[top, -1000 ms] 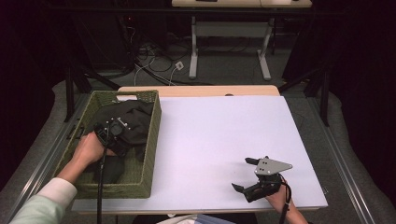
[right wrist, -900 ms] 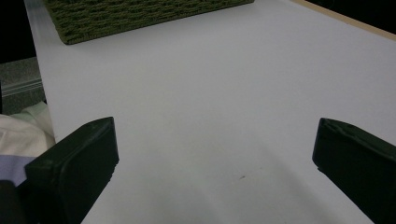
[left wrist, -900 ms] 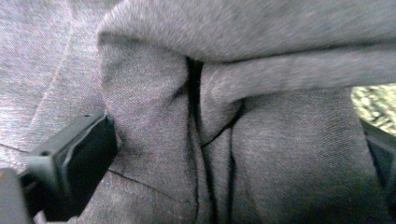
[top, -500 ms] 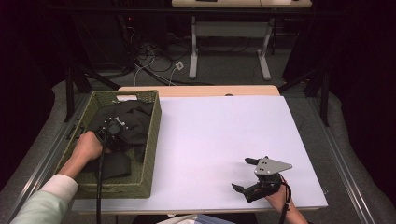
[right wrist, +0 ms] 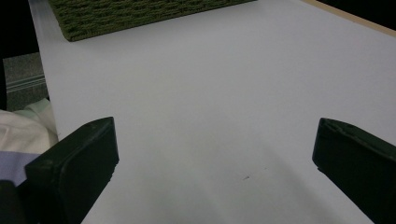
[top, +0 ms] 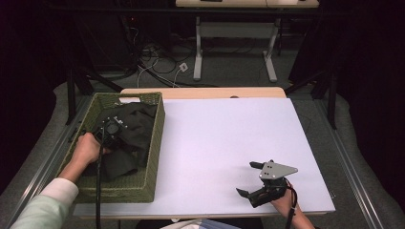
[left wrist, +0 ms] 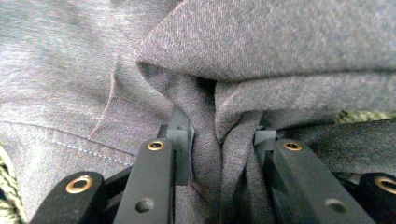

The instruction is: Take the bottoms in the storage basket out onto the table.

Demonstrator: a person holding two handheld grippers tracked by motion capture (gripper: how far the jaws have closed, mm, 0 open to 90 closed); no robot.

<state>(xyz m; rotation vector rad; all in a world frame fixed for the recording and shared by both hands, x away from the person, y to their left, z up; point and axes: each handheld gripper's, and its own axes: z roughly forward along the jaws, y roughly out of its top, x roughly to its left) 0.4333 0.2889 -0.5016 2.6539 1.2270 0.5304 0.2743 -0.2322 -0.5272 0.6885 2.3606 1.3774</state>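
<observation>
The left tool (top: pixel 111 130) sits inside a woven green basket (top: pixel 154 143) at the left edge of the table (top: pixel 224 143), and its jaws have just been closing; they now pinch a bunched fold of dark grey garment (left wrist: pixel 224 140) between them. In the left gripper view the cloth is a fine, soft knit with a faint heathered grain. A thick rolled fold lies just beyond the jaw tips, a flat panel with a line of stitching spreads to the left of the tool, and a narrow gathered ridge runs down between the two black, matte jaws with their brass-ringed screw holes. From above, the garment (top: pixel 131 129) reads as a crumpled dark heap that covers most of the basket floor. What kind of garment it is cannot be told; it may be a shirt or trousers. The person's left hand (top: pixel 86 149) covers the tool's rear.

The right tool (top: pixel 252 179) rests on the smooth white table near the front right corner, well away from the basket, its blunt jaws spread wide with bare table between them. A grey three-cornered plate tops it.
</observation>
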